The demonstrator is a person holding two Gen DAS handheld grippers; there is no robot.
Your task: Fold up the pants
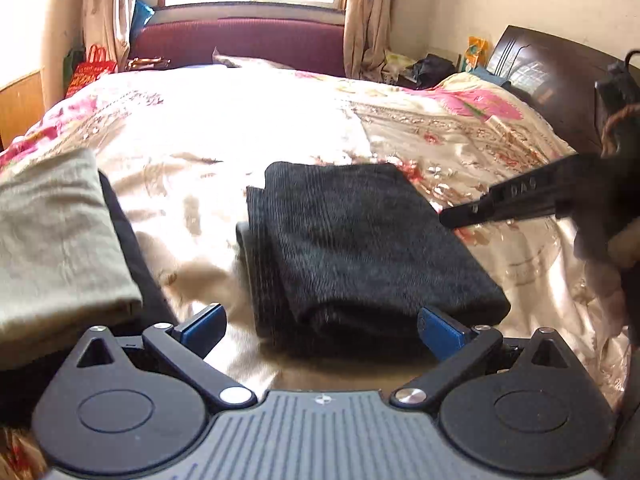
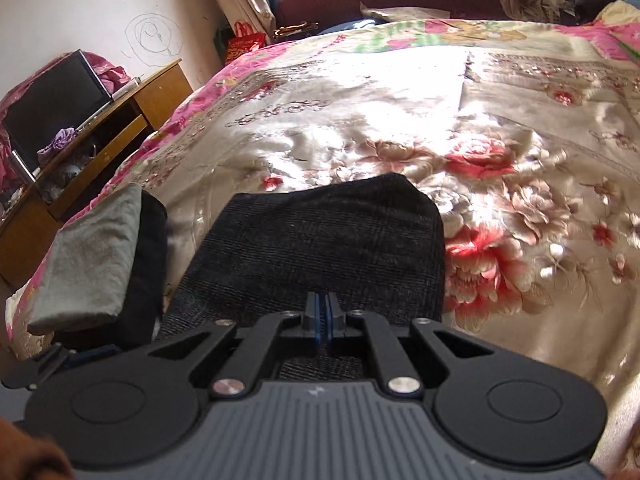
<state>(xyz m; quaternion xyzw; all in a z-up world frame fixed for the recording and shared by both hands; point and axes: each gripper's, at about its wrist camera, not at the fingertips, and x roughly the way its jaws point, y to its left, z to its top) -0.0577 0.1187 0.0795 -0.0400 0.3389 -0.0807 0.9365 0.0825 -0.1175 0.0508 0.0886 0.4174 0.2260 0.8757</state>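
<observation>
The dark ribbed pants [image 1: 360,248] lie folded into a thick rectangle on the flowered bedspread [image 1: 240,128]. My left gripper [image 1: 322,330] stands open at the near edge of the bundle, its blue pads [image 1: 204,328] wide apart and gripping nothing. My right gripper [image 1: 446,220] reaches in from the right with its tips beside the pants' right edge. In the right wrist view the right gripper [image 2: 323,312] is shut above the pants [image 2: 320,248], pads pressed together with no cloth showing between them. The left gripper [image 2: 40,364] shows at the lower left there.
A stack of folded clothes, grey-green cloth [image 1: 60,240] over a black piece [image 2: 148,260], sits on the bed left of the pants. A wooden desk with a monitor [image 2: 60,92] stands beyond the bed's left side. A dark headboard [image 1: 552,80] is at right, a maroon sofa [image 1: 240,40] behind.
</observation>
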